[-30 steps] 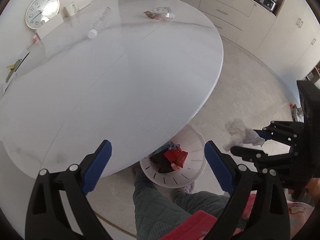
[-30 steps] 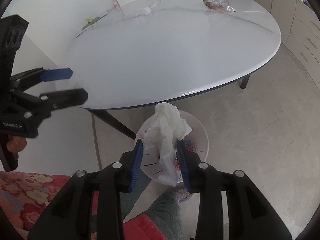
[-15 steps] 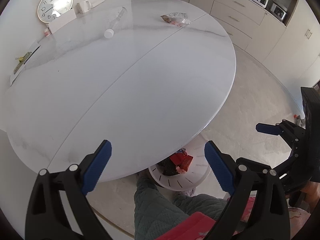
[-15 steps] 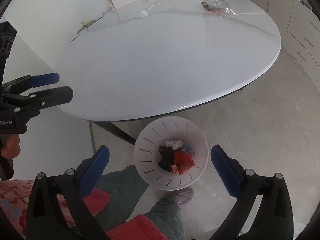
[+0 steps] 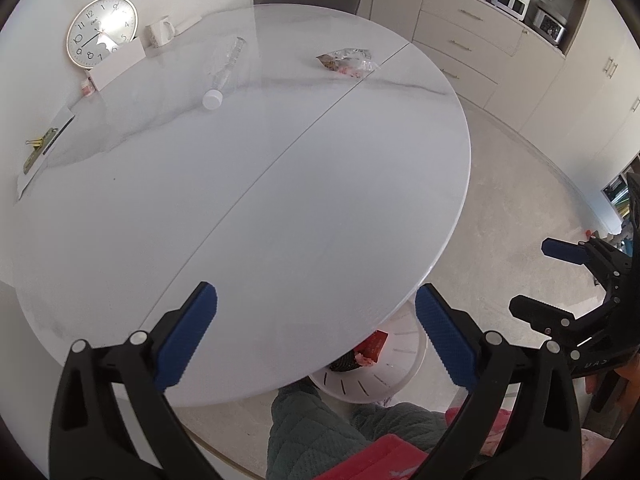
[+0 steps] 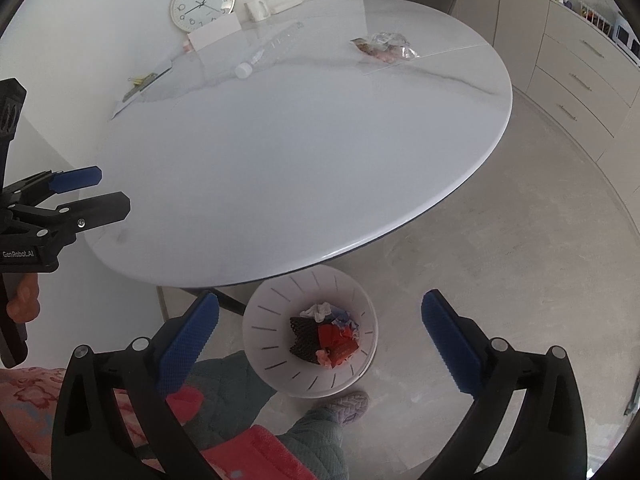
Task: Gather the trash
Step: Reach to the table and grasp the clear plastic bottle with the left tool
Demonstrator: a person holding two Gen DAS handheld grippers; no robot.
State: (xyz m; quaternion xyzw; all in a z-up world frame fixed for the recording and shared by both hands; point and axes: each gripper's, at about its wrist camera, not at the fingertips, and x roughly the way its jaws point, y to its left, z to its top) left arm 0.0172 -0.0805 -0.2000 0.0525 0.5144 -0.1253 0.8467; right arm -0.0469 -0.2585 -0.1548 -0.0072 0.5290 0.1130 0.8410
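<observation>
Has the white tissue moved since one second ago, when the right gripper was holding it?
Yes. The white tissue has dropped down into the white trash bin and lies on the other trash; the right gripper is open above it.

Glossy marble-look table (image 5: 320,184), plastic bin (image 6: 280,312)

On the table (image 5: 280,200): 1 clock (image 5: 101,31), 1 mug (image 5: 159,34), 1 plastic bottle (image 5: 224,68), 1 crumpled wrapper (image 5: 347,62), 1 white card (image 5: 118,67). Below: 1 bin (image 6: 280,344).
</observation>
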